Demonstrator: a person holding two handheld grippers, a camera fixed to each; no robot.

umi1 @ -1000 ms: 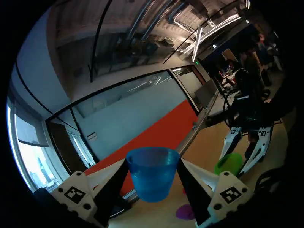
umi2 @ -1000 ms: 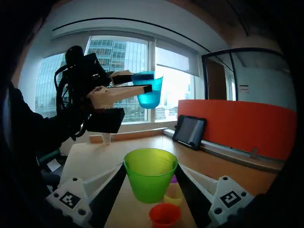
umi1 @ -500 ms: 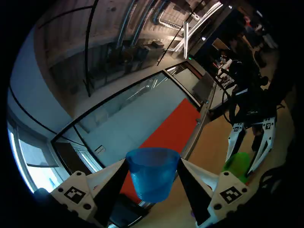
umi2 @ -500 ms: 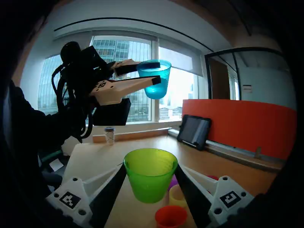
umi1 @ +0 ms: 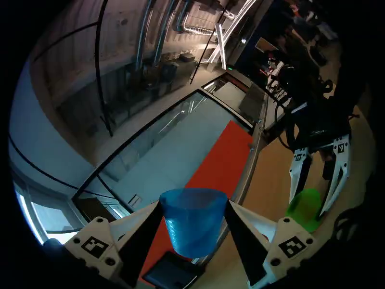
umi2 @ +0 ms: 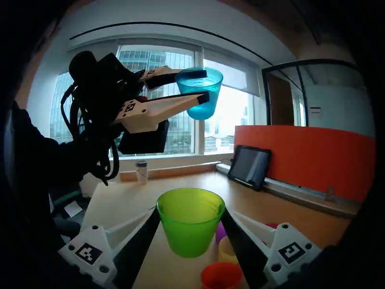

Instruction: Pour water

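An open-plan office: tall windows (umi2: 231, 115) look onto high-rise towers (umi2: 144, 58), a long wooden table (umi2: 120, 202) with a propped tablet (umi2: 250, 166) runs beside an orange partition (umi2: 308, 159), and glass-walled rooms (umi1: 159, 139) sit beneath exposed ceiling pipes (umi1: 144, 43) and strip lights (umi1: 222, 45).

Your right gripper (umi2: 191, 214) clamps the green cup (umi2: 190, 233) over the counter (umi2: 120, 202); your left gripper (umi2: 205, 85) holds the blue cup (umi2: 201, 107) higher up.

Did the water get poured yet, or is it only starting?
Done: both cups are picked up, the blue cup in the left gripper, the green cup in the right gripper. In hand: the blue cup hangs high above the table, barely tilted. Left: tip it over the green cup; no water stream shows yet.
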